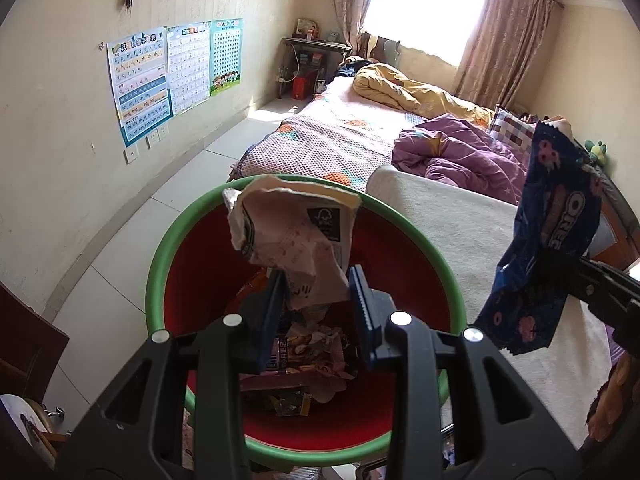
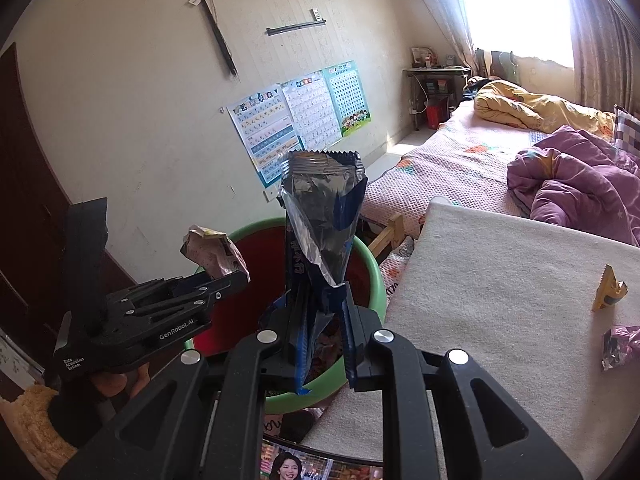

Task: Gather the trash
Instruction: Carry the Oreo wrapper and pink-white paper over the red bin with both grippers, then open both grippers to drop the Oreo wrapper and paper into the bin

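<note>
Left tongs nearest the lens in the left wrist view, pinching a crumpled paper wrapper directly above the bin, a round tub with green rim and red inner wall; assorted wrappers already lie at its bottom. Right tongs pressed tight on the lower end of a dark blue Oreo wrapper, which stands upright with its silver lining facing the right wrist camera; seen from that view it hangs over the bin's near rim. From the left wrist view the same wrapper dangles at the right, over the cream cloth, beside the bin rather than above its centre. Cream cloth covers a flat surface next to the bed; on it remain a yellow wrapper piece and a crumpled pink-silver wrapper, well apart from the bin. Fingers of a hand show under the left tool
</note>
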### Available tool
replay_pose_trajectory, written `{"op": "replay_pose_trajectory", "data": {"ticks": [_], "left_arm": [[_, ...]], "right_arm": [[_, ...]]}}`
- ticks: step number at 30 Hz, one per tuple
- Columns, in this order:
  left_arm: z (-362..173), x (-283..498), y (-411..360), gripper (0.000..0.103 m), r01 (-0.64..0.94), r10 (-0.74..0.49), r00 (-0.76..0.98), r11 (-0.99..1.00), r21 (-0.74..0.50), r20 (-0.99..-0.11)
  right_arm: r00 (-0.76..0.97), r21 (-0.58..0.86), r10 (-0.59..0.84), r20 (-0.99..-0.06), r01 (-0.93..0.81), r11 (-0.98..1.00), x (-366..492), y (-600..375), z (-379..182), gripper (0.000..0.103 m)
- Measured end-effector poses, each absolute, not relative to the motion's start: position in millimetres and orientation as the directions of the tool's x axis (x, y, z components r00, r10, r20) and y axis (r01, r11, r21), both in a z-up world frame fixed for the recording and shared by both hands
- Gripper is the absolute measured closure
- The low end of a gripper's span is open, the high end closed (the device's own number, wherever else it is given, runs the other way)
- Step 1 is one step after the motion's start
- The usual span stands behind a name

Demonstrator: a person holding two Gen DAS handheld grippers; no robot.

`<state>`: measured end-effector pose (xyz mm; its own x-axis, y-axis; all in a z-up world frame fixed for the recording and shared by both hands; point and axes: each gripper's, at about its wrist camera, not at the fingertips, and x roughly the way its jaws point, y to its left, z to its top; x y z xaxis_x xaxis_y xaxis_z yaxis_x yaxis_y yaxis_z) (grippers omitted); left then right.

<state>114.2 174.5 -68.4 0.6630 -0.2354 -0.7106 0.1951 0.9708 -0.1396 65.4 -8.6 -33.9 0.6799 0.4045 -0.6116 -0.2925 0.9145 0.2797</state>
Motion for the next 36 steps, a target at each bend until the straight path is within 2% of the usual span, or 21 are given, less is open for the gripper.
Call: {"op": "replay_pose_trajectory", "data": {"ticks": [36], "left_arm": [[-80,124,178,0.070,0.182,-0.218,0.634,0.975,-0.131,-0.742]], "right_arm": [[0.624,0.274,0.434,-0.650,-0.340,0.900,83,13,-48,0.087]]}}
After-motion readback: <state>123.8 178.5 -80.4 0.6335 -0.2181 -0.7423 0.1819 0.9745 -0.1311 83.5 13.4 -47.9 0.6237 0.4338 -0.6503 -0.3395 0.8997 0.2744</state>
